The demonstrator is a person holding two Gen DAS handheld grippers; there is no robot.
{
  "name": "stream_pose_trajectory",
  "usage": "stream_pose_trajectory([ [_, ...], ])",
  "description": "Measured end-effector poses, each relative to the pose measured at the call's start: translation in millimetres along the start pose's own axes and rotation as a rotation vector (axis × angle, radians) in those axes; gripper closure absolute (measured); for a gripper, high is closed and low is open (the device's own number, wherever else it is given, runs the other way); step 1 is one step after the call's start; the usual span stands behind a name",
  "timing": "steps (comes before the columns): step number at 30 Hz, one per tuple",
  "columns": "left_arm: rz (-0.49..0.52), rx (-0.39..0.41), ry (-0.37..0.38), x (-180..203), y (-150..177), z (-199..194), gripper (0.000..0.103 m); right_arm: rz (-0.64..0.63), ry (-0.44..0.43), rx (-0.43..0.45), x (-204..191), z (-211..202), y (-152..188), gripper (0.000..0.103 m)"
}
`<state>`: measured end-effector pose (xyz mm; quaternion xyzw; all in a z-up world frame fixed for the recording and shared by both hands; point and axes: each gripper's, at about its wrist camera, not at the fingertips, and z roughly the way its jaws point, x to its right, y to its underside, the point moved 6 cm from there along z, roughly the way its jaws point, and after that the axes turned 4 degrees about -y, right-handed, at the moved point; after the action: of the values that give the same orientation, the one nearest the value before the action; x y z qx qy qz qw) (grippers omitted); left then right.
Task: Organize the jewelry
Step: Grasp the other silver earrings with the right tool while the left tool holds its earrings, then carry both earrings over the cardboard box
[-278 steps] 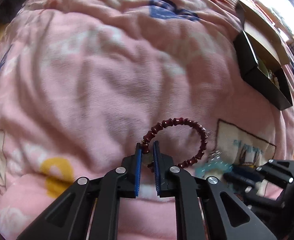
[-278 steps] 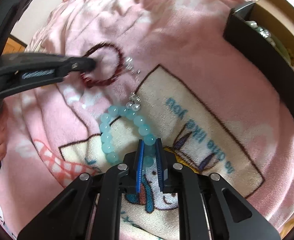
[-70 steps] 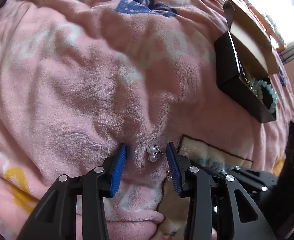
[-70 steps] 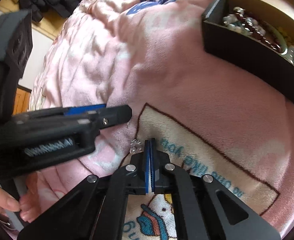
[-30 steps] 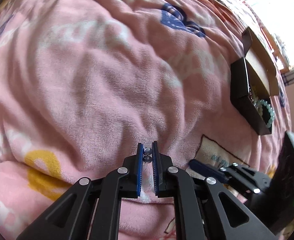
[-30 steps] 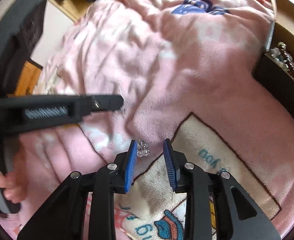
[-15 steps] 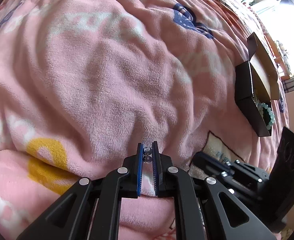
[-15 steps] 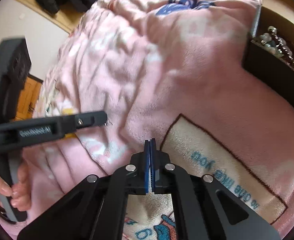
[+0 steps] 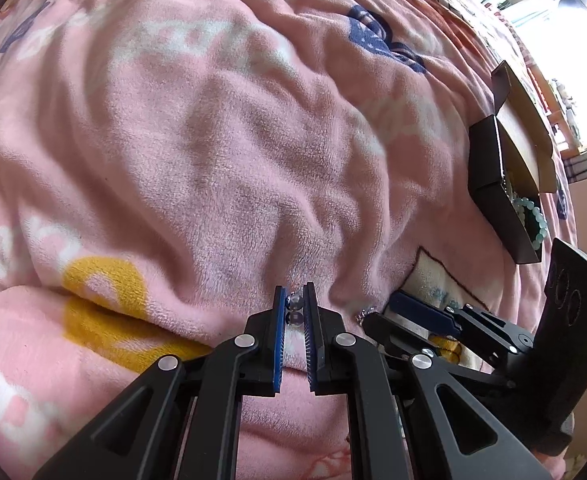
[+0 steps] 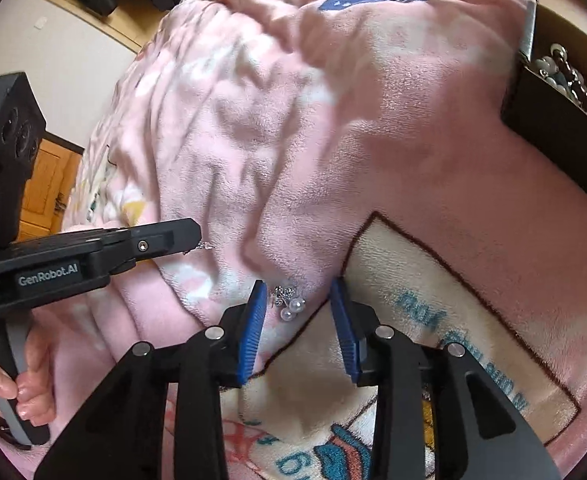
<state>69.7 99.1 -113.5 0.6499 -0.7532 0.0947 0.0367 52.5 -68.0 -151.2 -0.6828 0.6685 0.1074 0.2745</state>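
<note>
My left gripper (image 9: 294, 307) is shut on a small pearl earring (image 9: 295, 310), two beads showing between its blue pads, held just above the pink blanket (image 9: 213, 140). In the right wrist view the left gripper (image 10: 195, 236) shows from the side with the earring's silver tip (image 10: 204, 246) sticking out. My right gripper (image 10: 298, 300) is open, its jaws on either side of a second pearl earring (image 10: 289, 302) lying on the blanket (image 10: 393, 120). The black jewelry box (image 9: 501, 196) sits at the right, holding a pale green bead bracelet (image 9: 531, 220).
The box (image 10: 549, 128) also shows at the upper right in the right wrist view, with several beaded pieces (image 10: 565, 76) inside. A cream cartoon patch (image 10: 433, 320) lies under my right gripper. A hand (image 10: 21, 384) holds the left gripper's handle.
My right gripper has opened again and now straddles the second earring, after shutting half a second ago. My left gripper keeps its earring and has lifted slightly.
</note>
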Motion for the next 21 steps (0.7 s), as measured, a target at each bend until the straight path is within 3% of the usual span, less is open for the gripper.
stream_pose_trajectory([
  [4,0.002,0.001,-0.004,0.8,0.1,-0.4,0.093,-0.065,0.078,-0.007,-8.5,8.6,2.8,0.086],
  [8,-0.005,-0.001,-0.009,0.7,-0.7,1.1,0.093,-0.067,0.063,-0.002,-10.0,6.9,4.0,0.093],
  [21,0.049,0.031,-0.023,13.4,2.7,-15.9,0.093,0.047,-0.040,0.093,3.6,-35.9,-14.7,0.093],
])
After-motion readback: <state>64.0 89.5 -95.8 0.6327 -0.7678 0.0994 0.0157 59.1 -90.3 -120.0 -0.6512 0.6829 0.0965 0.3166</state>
